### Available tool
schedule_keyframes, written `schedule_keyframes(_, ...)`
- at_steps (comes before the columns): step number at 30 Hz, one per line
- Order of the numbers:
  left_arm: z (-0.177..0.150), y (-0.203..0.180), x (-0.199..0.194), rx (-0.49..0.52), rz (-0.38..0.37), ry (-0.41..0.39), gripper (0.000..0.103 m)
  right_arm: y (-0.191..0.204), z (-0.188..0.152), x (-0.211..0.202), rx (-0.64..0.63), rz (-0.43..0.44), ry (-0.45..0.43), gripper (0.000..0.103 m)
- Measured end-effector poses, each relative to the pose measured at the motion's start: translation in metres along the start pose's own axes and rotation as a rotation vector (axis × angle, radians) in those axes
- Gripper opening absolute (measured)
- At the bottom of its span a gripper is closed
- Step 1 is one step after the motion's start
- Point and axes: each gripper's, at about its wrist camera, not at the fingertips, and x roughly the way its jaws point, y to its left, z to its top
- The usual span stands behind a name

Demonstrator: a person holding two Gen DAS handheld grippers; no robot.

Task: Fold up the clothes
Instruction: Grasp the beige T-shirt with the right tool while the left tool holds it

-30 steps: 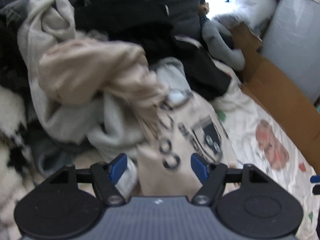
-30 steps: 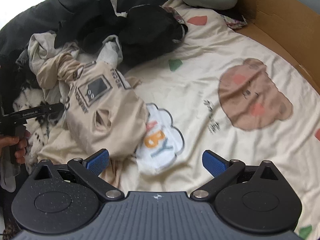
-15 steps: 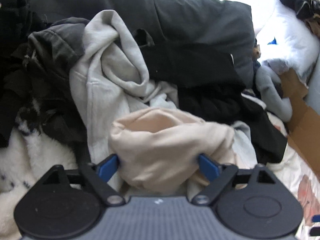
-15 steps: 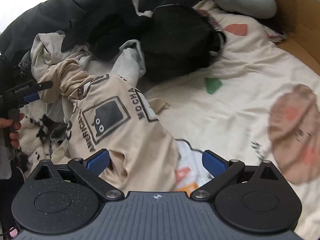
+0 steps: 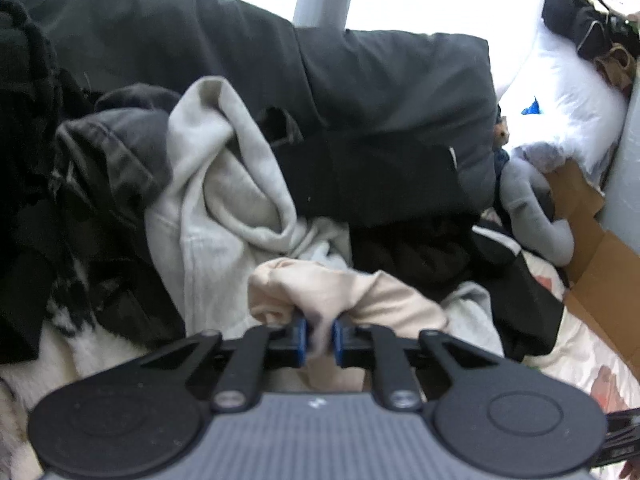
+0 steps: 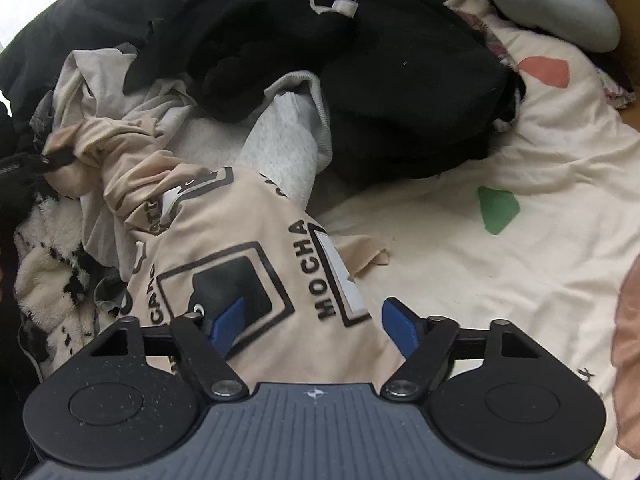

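Note:
A beige T-shirt (image 6: 240,264) with a black cat print and the word MOCHA lies crumpled on a cream printed sheet (image 6: 500,248). My left gripper (image 5: 319,338) is shut on a bunched end of the beige T-shirt (image 5: 344,292). In the right wrist view that same gripper (image 6: 56,160) pinches the shirt's far left end. My right gripper (image 6: 314,326) is open, its blue pads on either side of the shirt's printed body, the cloth lying between them.
A pile of clothes sits behind the shirt: a light grey hoodie (image 5: 224,200), black garments (image 6: 400,92), a dark pillow (image 5: 360,80) and a black-and-white fleece (image 6: 44,276). A grey plush toy (image 5: 532,208) and cardboard (image 5: 600,264) lie at the right.
My left gripper has closed on the bunched end of the beige shirt. My right gripper has moved forward and left over the shirt, and its open fingers have narrowed around the cloth.

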Motion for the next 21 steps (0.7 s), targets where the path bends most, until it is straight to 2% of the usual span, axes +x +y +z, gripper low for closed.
schedule_keyframes(1, 0.002, -0.001, -0.001, 0.003, -0.004, -0.004, 0.013, 0.000, 0.002, 0.005, 0.000, 0.010, 0.013, 0.062)
schedule_keyframes(2, 0.003, -0.002, -0.001, 0.009, -0.008, -0.005, 0.013, 0.000, 0.002, 0.008, 0.000, 0.020, 0.030, 0.038)
schedule_keyframes(4, 0.007, -0.005, -0.003, 0.021, -0.016, -0.010, 0.012, 0.001, 0.003, 0.013, -0.001, 0.027, 0.065, 0.001)
schedule_keyframes(12, 0.023, -0.031, -0.012, 0.049, -0.084, -0.055, 0.012, -0.001, -0.010, -0.035, -0.063, 0.007, 0.029, 0.000)
schedule_keyframes(21, 0.030, -0.076, -0.015, 0.078, -0.189, -0.079, 0.012, -0.013, -0.044, -0.106, -0.053, -0.020, 0.015, 0.000)
